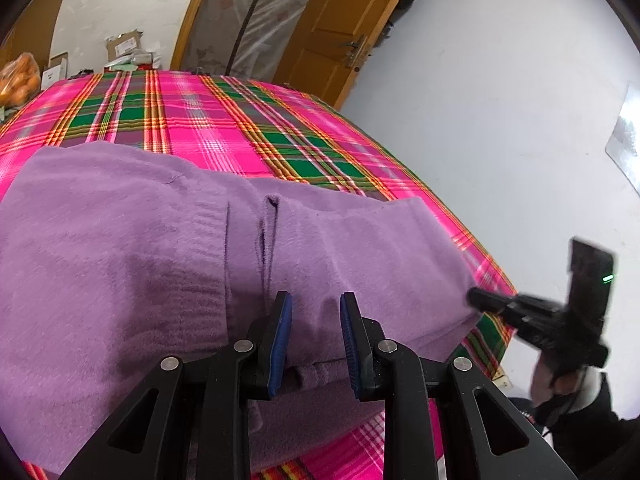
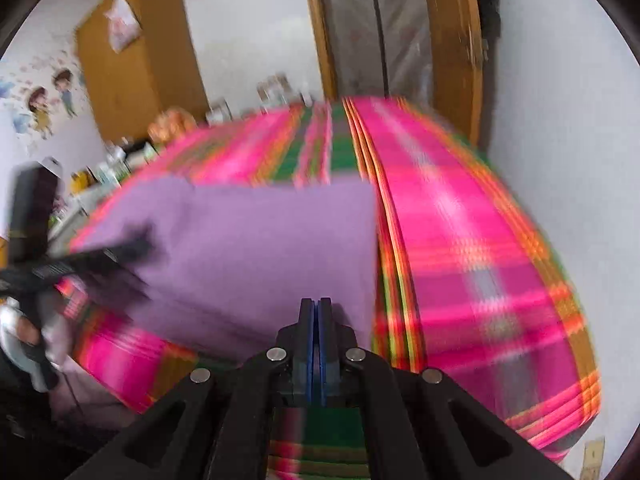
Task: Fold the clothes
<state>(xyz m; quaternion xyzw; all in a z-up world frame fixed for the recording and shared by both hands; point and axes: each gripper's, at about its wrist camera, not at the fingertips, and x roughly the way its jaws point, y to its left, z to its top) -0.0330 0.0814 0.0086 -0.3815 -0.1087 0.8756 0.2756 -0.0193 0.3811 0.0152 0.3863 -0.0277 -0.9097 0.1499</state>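
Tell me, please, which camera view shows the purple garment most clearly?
The left wrist view. There the purple garment is sharp: its folds, ribbed band and near edge show, with cloth between the left tongs. In the right wrist view the garment is only a motion-blurred purple patch behind the shut right tongs.

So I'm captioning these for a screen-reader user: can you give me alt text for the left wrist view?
A folded purple garment lies on a pink and green plaid cloth, with the left tool gripping a bunched fold of it at the near edge. At the right, the right tool, held in a hand, touches the garment's corner.
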